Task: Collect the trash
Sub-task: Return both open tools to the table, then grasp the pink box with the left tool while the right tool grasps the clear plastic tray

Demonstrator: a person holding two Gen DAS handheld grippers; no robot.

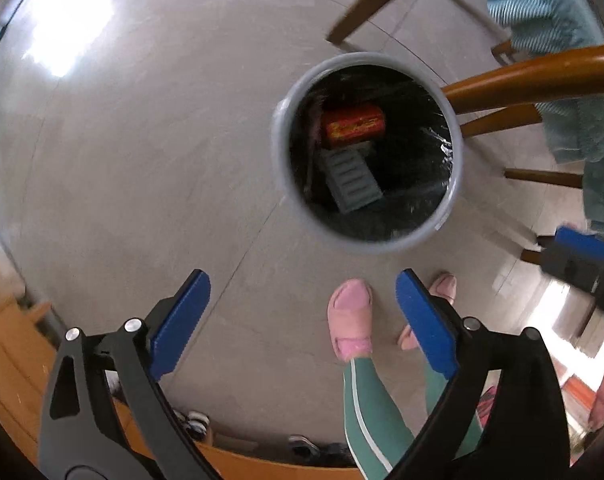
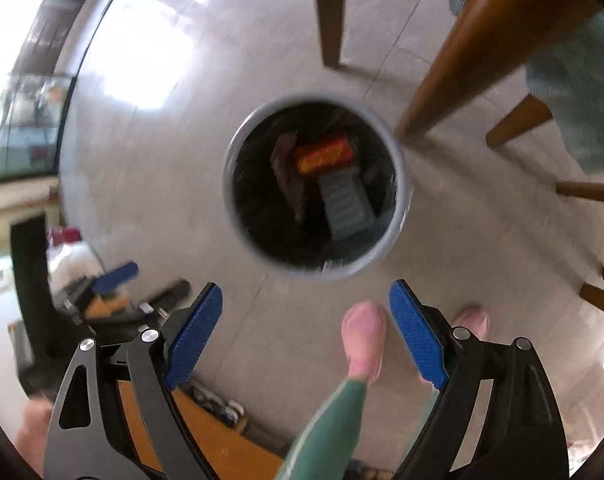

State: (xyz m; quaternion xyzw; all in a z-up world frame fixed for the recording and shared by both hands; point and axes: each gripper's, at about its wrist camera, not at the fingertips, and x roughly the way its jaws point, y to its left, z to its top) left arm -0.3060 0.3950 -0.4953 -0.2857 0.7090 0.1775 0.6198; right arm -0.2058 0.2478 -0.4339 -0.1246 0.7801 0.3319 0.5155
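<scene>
Above the bin, both grippers downturned, agape.

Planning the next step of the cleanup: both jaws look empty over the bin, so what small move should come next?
Probably lift both away to seek more trash: the left gripper and right gripper are open and empty, and the red packet and grey box already lie in the bin.
</scene>
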